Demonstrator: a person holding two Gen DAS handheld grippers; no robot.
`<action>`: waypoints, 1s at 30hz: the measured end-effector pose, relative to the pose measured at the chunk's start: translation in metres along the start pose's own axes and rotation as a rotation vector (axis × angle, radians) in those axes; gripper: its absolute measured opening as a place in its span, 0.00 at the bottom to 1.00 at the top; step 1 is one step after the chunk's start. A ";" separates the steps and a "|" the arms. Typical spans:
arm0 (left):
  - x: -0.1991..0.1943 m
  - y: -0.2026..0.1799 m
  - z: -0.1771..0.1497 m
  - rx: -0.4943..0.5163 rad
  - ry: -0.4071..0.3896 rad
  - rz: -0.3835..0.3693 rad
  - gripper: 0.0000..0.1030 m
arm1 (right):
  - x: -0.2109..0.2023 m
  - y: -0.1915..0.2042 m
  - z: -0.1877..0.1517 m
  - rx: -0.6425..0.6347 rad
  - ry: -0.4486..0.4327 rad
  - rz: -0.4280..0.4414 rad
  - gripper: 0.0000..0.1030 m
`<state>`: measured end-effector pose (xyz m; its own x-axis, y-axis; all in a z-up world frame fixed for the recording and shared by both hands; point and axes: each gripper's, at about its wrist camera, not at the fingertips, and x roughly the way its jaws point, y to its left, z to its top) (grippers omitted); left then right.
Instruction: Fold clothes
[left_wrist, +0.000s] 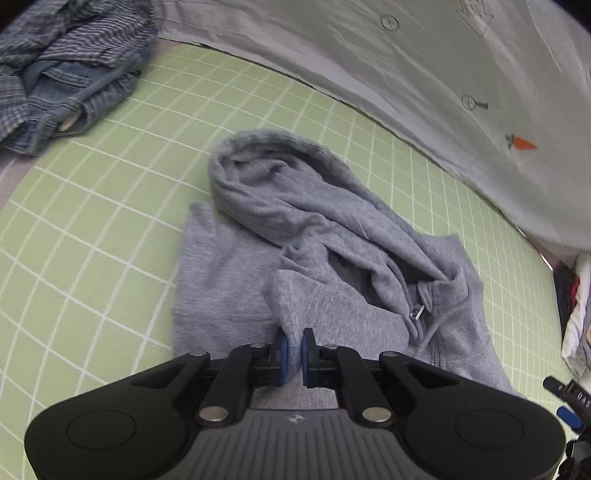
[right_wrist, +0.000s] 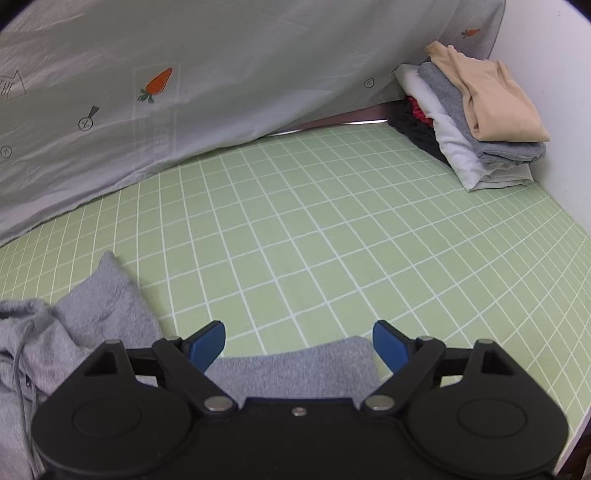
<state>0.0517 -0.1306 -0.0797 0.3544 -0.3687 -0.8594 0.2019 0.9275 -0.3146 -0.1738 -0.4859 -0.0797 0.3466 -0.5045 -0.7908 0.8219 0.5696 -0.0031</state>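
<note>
A grey zip hoodie (left_wrist: 295, 236) lies crumpled on the green checked sheet (left_wrist: 92, 221), its hood bunched toward the far side and its zipper pull showing at the right. My left gripper (left_wrist: 294, 352) is shut on a raised fold of the hoodie's grey fabric near its front edge. In the right wrist view the hoodie (right_wrist: 99, 306) lies at the lower left, and a flat grey sleeve end (right_wrist: 295, 365) reaches between the blue fingers. My right gripper (right_wrist: 299, 341) is open above that sleeve end, its pads wide apart.
A pile of blue striped and denim clothes (left_wrist: 66, 70) sits at the far left. A stack of folded clothes (right_wrist: 476, 118) stands in the far right corner by the white wall. A pale grey quilt with carrot prints (right_wrist: 184, 92) lines the back.
</note>
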 end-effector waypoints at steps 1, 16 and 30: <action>-0.012 0.007 0.002 -0.007 -0.036 0.033 0.07 | 0.000 0.000 -0.003 0.002 0.007 0.009 0.85; -0.095 0.119 0.021 -0.195 -0.245 0.476 0.43 | -0.001 0.008 -0.016 -0.026 0.017 0.072 0.85; 0.007 -0.011 0.002 0.160 -0.001 0.180 0.73 | 0.017 0.051 -0.010 -0.220 0.045 0.173 0.86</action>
<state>0.0535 -0.1437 -0.0820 0.3987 -0.1983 -0.8954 0.2772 0.9567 -0.0885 -0.1309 -0.4587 -0.0992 0.4488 -0.3608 -0.8176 0.6324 0.7746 0.0053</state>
